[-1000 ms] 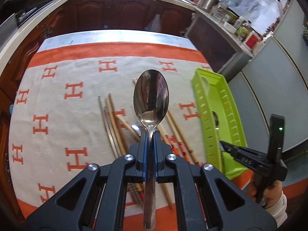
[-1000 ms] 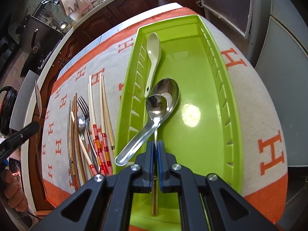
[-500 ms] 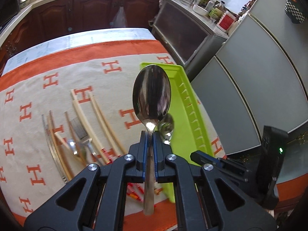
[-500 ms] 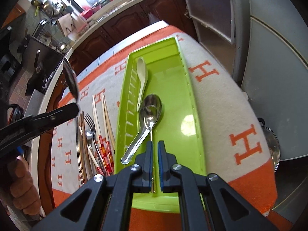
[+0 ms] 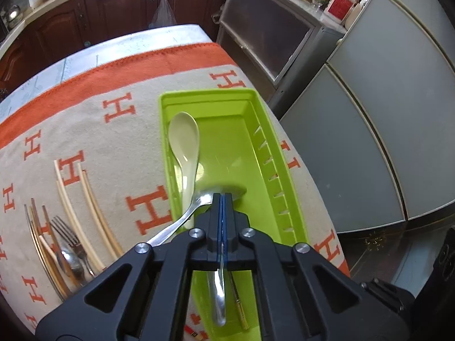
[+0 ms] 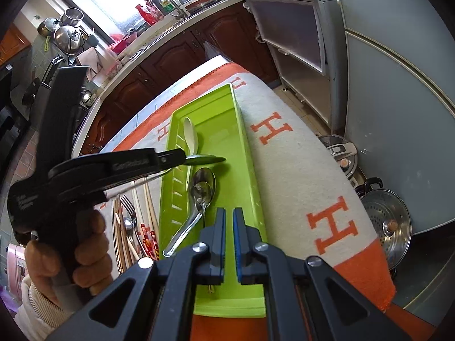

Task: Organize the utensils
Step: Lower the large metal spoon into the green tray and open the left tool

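My left gripper (image 5: 222, 196) is over the green tray (image 5: 256, 105), its jaws closing on a metal spoon (image 5: 217, 298). The spoon's bowl points forward, edge-on. In the right wrist view a hand holds that left gripper (image 6: 182, 157), and the metal spoon (image 6: 206, 159) hangs above the green tray (image 6: 247, 153). In the tray lie a white ceramic spoon (image 5: 184, 139), a large metal spoon (image 6: 182, 233) and a small gold-handled spoon (image 6: 202, 191) on top of it. My right gripper (image 6: 229, 216) hovers over the tray's near end, pads almost together with nothing between them.
Chopsticks (image 5: 85, 199), a fork (image 5: 66, 231) and a spoon lie on the orange-and-cream cloth (image 5: 85, 119) left of the tray. The table's right edge drops off beside grey cabinets (image 5: 369, 128). Steel pots (image 6: 389, 221) stand on the floor below.
The left gripper has carried its spoon rightward from over the cloth to over the tray, and the bowl has tipped forward to edge-on. The right gripper has risen away from the tray's spoons.
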A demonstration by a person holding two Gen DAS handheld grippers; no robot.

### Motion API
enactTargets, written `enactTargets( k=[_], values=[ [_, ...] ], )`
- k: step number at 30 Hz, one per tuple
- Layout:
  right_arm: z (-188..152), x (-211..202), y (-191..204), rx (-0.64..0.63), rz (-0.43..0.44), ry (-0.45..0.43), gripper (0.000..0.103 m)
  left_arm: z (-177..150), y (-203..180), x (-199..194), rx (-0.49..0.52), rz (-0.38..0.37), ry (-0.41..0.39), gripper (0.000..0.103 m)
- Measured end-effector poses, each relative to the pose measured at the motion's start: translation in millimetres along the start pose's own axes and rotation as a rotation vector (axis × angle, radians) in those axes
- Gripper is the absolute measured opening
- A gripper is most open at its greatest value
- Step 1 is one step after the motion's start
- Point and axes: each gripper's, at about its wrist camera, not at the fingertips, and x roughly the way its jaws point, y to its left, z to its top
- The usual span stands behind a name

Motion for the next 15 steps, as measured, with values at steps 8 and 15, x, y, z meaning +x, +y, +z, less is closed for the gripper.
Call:
enactTargets(
  k=[8, 15],
  values=[
    [-1, 6, 3, -0.01, 0.029, 0.016, 0.005, 1, 4, 13, 0.011, 0.005, 0.024, 0.0],
    [0, 14, 11, -0.018, 0.067, 0.034, 0.005, 4, 23, -23, 0.026, 0.015, -0.021, 0.0]
  ],
)
